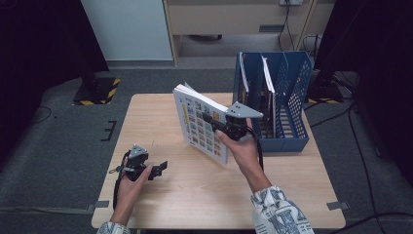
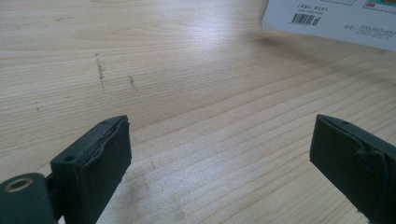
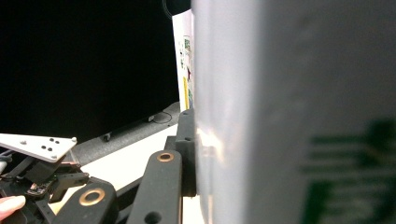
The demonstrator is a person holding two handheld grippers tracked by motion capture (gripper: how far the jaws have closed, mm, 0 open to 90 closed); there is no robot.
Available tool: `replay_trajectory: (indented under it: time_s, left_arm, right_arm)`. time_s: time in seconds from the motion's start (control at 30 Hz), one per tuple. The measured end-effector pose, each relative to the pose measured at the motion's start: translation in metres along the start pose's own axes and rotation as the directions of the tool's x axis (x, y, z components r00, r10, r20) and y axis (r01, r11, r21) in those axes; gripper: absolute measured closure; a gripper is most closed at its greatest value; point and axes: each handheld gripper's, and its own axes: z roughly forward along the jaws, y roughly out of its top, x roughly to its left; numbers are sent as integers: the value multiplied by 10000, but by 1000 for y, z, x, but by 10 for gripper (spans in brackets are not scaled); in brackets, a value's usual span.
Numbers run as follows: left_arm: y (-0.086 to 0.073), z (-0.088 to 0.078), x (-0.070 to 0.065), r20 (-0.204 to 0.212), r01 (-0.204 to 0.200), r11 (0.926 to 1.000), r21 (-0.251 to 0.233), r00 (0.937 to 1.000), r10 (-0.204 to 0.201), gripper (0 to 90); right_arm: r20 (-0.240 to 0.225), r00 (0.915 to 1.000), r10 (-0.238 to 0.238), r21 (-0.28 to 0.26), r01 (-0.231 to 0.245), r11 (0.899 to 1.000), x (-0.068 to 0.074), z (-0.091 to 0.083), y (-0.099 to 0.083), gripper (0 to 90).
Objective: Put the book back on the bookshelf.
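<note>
While left claw [image 1: 163, 167] gapes empty, right claw [image 1: 210, 119] clamps book [image 1: 197, 122].

The worktop [image 2: 196, 70] is pale wood, matt, faintly scuffed. The picture book [image 1: 202, 126] has a glossy paper cover. The file rack [image 1: 292, 97] is blue perforated plastic. The left claw [image 2: 219, 154] wears matt black rubbery pads.

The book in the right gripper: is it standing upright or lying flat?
Upright, slightly tilted. The right gripper clamps the book on edge beside the blue file rack; its lower corner is at the table.
</note>
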Motion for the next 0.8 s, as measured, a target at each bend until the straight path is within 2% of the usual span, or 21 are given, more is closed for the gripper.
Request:
replay_trajectory:
  time_s: [0.47, 0.8]
  left_arm:
    - [0, 0, 0, -34, -50, 10000, 17, 10000, 50, 50]
    - [0, 0, 0, -86, -94, 9999, 68, 9999, 95, 50]
  right_arm:
    - [-121, 9999, -32, -77, 31, 10000, 0, -10, 2, 739]
    - [-362, 9993, -112, -83, 109, 9999, 4, -27, 3, 739]
